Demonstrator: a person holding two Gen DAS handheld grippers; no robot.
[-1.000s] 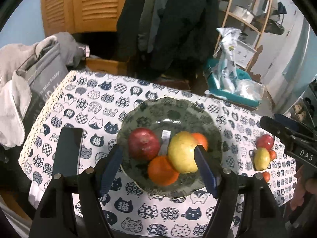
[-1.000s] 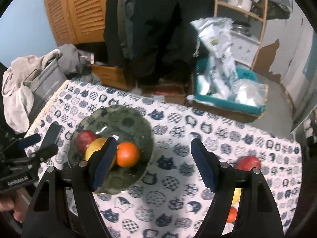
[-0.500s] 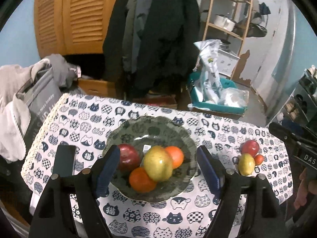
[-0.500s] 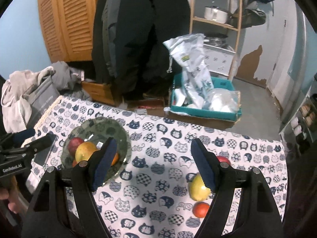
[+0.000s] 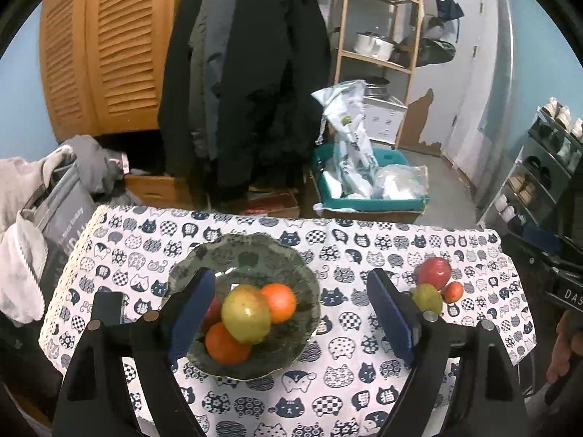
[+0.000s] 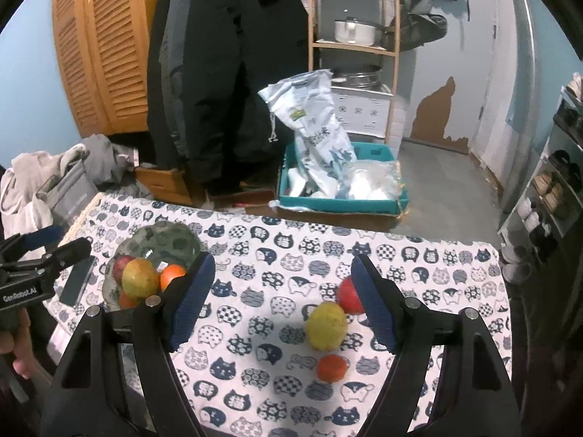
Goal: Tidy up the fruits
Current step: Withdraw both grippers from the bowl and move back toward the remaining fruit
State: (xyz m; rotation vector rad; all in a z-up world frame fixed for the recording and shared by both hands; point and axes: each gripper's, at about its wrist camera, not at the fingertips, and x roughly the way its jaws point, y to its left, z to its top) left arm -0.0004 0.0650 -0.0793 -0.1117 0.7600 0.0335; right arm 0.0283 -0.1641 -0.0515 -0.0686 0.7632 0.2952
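Observation:
A dark patterned glass bowl [image 5: 251, 251] on the cat-print tablecloth holds a yellow-green pear [image 5: 246, 314], two oranges [image 5: 278, 302] and a red apple, mostly hidden behind my left finger. My left gripper [image 5: 291, 313] hovers above and in front of the bowl, its jaws opening, nothing between them. On the cloth to the right lie a red apple [image 6: 346, 296], a yellow pear [image 6: 326, 325] and a small orange fruit [image 6: 331, 367]. My right gripper [image 6: 282, 304] is open and empty above the cloth, these three fruits by its right finger.
A dark flat phone-like object [image 5: 105, 306] lies left of the bowl. Clothes and a grey bag [image 5: 54, 211] are piled off the table's left end. Beyond the far edge stand a teal box [image 6: 339, 196] with plastic bags, hanging coats and a wooden shelf.
Both grippers have pulled back and risen from the table, so more of it shows. The left jaws have spread wider. The fruit in the bowl has not moved.

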